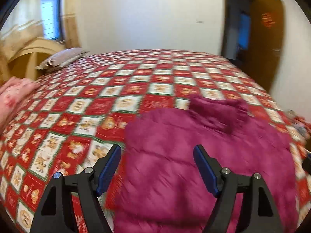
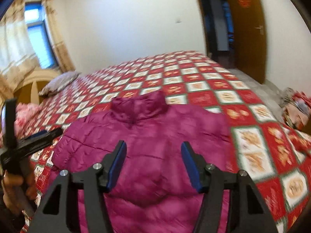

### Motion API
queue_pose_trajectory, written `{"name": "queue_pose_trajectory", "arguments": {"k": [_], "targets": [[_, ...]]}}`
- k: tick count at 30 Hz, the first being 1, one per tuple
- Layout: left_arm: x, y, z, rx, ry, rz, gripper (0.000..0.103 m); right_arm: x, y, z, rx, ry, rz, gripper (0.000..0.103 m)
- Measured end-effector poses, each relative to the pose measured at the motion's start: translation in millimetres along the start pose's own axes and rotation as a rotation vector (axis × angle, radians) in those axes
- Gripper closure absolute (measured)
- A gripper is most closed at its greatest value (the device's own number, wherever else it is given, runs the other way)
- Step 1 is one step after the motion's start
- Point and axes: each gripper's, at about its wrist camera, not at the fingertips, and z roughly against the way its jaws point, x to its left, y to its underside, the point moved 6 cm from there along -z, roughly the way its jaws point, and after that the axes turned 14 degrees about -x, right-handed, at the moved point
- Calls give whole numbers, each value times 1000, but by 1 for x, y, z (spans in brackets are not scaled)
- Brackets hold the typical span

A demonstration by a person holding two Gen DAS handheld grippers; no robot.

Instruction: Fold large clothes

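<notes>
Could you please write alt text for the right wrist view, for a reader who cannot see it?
A magenta puffer jacket lies spread on a bed with a red-and-white checked cover, collar pointing away, with the open right claw poised above it. At the left edge, a hand holds the left claw. Beyond the bed are a pillow, a curtained window and an open brown door.

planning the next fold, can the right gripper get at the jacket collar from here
Probably yes: the right gripper hangs open over the magenta puffer jacket, and nothing lies between it and the collar ahead.
</notes>
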Motion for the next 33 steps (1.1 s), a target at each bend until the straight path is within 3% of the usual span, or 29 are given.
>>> {"name": "queue_pose_trajectory", "arguments": {"k": [3, 4, 8, 12, 20, 24, 29, 33], "targets": [[6, 11, -30, 52, -86, -25, 26, 19, 19, -41, 102, -9, 58, 61], [7, 17, -37, 65, -93, -25, 26, 21, 29, -55, 134, 11, 96, 63], [11, 41, -56, 84, -133, -78, 26, 8, 58, -76, 184, 63, 154, 64], [4, 63, -71, 99, -131, -113, 25, 1, 70, -79, 177, 75, 190, 63], [4, 69, -81, 125, -154, -121, 22, 7, 68, -76, 176, 107, 228, 61], [5, 69, -82, 122, -156, -118, 22, 4, 56, -49, 115, 94, 173, 62], [4, 68, -79, 110, -153, -117, 21, -16, 88, -56, 200, 98, 156, 57], [12, 67, -67, 124, -112, -58, 22, -18, 85, -61, 231, 101, 133, 55]]}}
